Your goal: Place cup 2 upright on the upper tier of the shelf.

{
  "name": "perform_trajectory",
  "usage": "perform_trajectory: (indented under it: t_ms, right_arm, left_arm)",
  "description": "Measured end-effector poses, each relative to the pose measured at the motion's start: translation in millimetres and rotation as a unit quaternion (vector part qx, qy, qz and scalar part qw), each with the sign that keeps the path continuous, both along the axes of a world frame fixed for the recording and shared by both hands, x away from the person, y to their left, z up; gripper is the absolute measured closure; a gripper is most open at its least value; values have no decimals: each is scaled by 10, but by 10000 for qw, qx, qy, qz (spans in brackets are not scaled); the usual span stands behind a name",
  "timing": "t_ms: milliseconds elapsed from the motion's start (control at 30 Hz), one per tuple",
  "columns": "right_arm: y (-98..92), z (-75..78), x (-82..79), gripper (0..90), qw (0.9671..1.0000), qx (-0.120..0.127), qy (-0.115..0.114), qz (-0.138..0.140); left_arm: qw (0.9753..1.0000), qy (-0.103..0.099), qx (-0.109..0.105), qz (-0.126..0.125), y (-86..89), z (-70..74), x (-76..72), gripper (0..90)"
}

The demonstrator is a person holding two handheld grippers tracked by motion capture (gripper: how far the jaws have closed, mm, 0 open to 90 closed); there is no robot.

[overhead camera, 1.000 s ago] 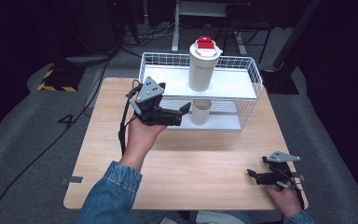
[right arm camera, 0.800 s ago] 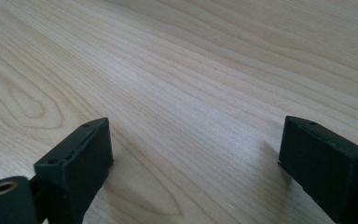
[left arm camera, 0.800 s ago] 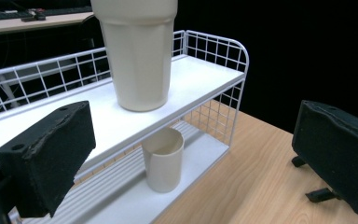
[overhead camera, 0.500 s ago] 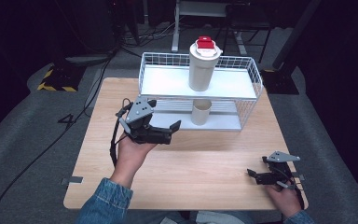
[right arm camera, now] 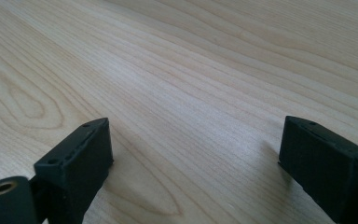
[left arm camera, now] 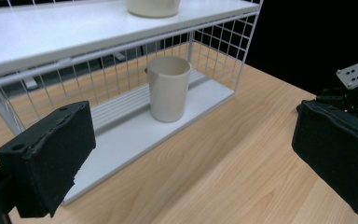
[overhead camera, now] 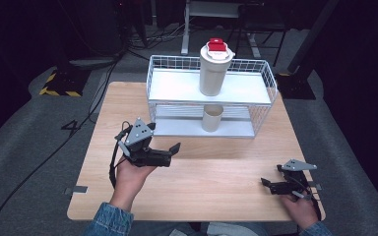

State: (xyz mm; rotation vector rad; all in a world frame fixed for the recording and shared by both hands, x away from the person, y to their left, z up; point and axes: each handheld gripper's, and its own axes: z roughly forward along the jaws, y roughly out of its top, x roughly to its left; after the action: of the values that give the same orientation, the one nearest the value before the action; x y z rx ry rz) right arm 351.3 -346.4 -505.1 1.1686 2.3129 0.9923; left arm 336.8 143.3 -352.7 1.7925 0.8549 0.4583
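The left gripper (overhead camera: 170, 151) hangs over the light wooden table (overhead camera: 216, 169) with its 2 black jaws spread wide and nothing between them. In the left gripper view those jaws frame the small beige open cup (left arm camera: 168, 88), which stands upright on the lower white shelf of the white wire rack (left arm camera: 223, 44); the cup is ahead of the gripper and apart from it, past the shelf's front edge. From above, bare tabletop lies between the jaw tips and the rack's front.

Up on the rack's top shelf stands the tall beige tumbler with a red lid (overhead camera: 215, 69), directly above the cup (overhead camera: 212, 118).

Over at the near right corner, the right gripper (overhead camera: 270, 185) sits low by the table's edge, seemingly resting on the wood, though that contact is hard to confirm. Its 2 jaws are also wide apart and empty, with only wood grain (right arm camera: 205, 84) between them. A broad stretch of open table separates the 2 grippers.
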Motion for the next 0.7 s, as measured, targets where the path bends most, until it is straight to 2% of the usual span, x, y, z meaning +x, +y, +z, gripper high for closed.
perform_trajectory:
  t_ms: [300, 400, 433, 700]
  right_arm:
    - [0, 0, 0, 97, 10000, 0, -1, 1]
    - [0, 0, 0, 97, 10000, 0, -1, 1]
    - [0, 0, -1, 97, 10000, 2, 5, -3]
    - [0, 0, -1, 97, 10000, 2, 5, -3]
  left_arm:
    - [9995, 238, 207, 80, 56, -278, -64, 0]
    - [9992, 279, 284, 100, 62, -328, -78, 0]
    - [9988, 337, 321, 129, 64, -388, -94, 0]
    - [9974, 632, 297, 150, 123, -645, -125, 0]
